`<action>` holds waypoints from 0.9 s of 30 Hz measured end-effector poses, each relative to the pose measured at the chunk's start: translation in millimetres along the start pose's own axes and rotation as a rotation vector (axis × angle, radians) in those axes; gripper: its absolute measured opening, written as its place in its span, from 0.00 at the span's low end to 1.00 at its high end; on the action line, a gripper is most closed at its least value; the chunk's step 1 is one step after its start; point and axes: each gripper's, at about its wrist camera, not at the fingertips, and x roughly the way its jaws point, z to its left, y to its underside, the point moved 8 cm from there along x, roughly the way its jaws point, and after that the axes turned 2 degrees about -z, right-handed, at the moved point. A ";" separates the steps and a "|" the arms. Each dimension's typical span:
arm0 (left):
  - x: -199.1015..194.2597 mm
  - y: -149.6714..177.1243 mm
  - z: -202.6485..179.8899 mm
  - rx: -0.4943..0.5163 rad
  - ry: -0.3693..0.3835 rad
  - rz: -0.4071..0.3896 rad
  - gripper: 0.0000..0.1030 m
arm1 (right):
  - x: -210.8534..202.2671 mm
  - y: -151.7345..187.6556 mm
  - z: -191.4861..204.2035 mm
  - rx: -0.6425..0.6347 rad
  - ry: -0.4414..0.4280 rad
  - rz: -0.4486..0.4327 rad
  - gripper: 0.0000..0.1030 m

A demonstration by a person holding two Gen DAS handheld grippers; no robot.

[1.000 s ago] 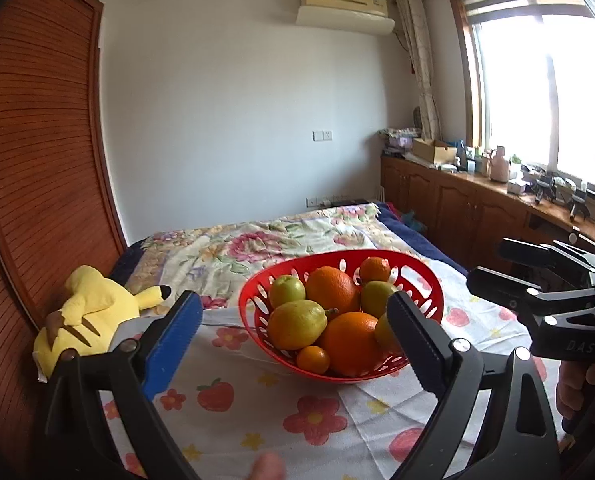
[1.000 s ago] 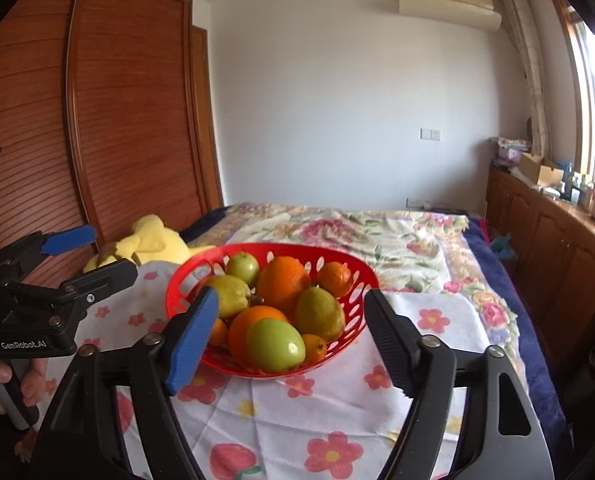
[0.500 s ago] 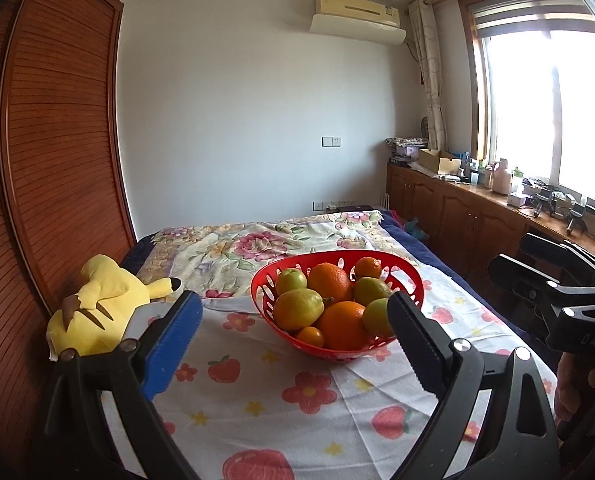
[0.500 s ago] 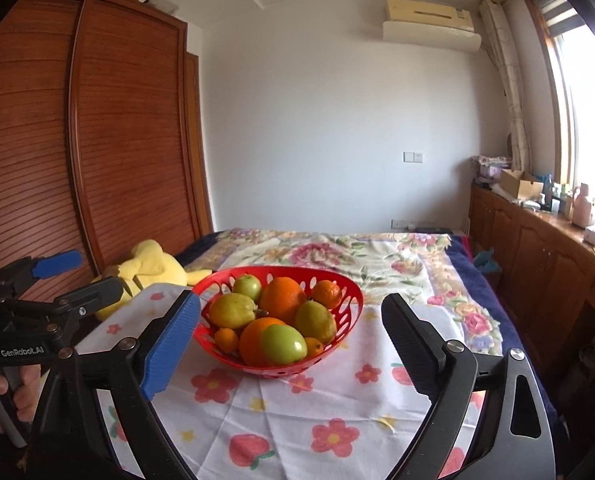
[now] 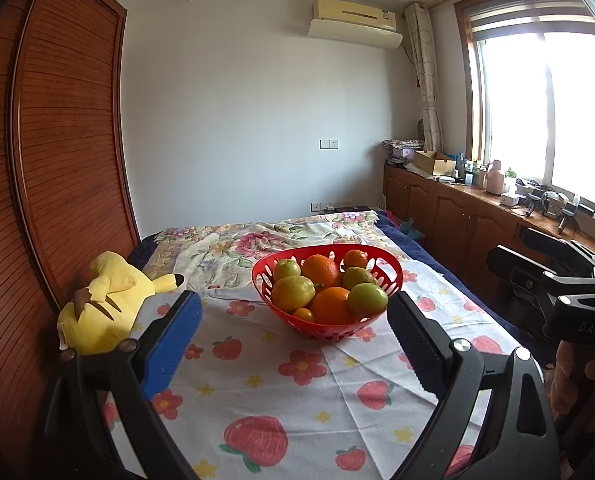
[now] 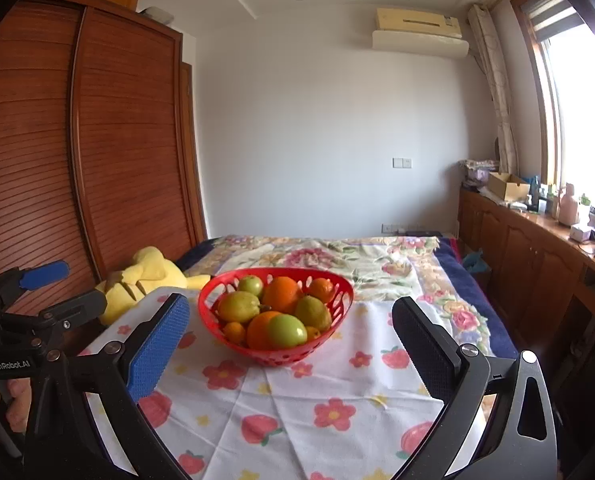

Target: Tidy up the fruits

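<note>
The red basket point(image 5: 393, 270) is sitting on the flowered white cloth point(image 5: 297, 392) that is covering the near part of the bed, and it is serving as the landmark here. It is lying with its long axis running across the bed, its more pointed end facing the window side. Inside it, oranges point(image 5: 321, 270), green fruits point(image 5: 367, 299) and a yellow-green lemon point(image 5: 292, 293) are lying piled together, with a small orange one point(image 5: 303, 314) at the near wall. To the wardrobe side of the basket, a yellow plush toy point(image 5: 105, 304) is lying at the cloth's edge, apart from the basket. The left gripper point(image 5: 293, 330) is hovering on the near side of the basket, its jaws spread wide with nothing between them. The right gripper point(image 6: 289, 334) is also hovering on the near side, its jaws opening and holding nothing. Only bare cloth is lying between the grippers and the basket.
</note>
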 end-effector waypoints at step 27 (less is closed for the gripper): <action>-10.8 26.6 4.3 -0.018 -0.022 0.019 0.92 | -13.6 39.0 -7.5 0.009 0.059 0.048 1.00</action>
